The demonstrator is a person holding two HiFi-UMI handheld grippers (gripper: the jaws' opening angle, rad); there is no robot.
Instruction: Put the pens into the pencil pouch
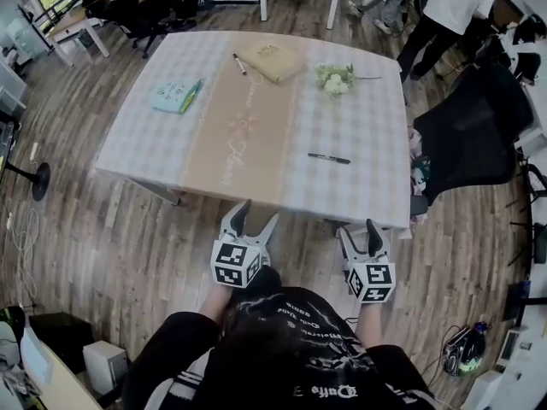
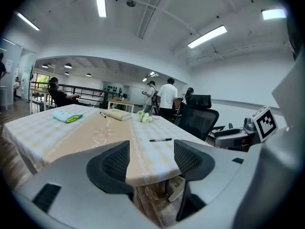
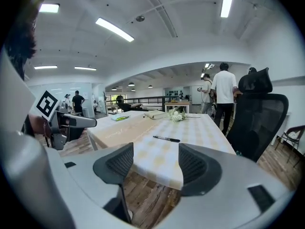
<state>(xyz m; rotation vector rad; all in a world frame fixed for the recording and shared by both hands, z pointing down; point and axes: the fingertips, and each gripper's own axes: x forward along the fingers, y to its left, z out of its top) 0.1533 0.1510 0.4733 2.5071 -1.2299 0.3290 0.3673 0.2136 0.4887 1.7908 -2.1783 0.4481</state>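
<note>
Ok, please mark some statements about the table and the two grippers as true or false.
1. The left gripper and the right gripper are both open and empty. True.
2. The black pen is inside the pencil pouch. False: it lies on the table, far from it.
3. In the head view, the white flowers lie right of the pencil pouch. True.
4. The grippers rest on the table. False: both are off it, before its near edge.
</note>
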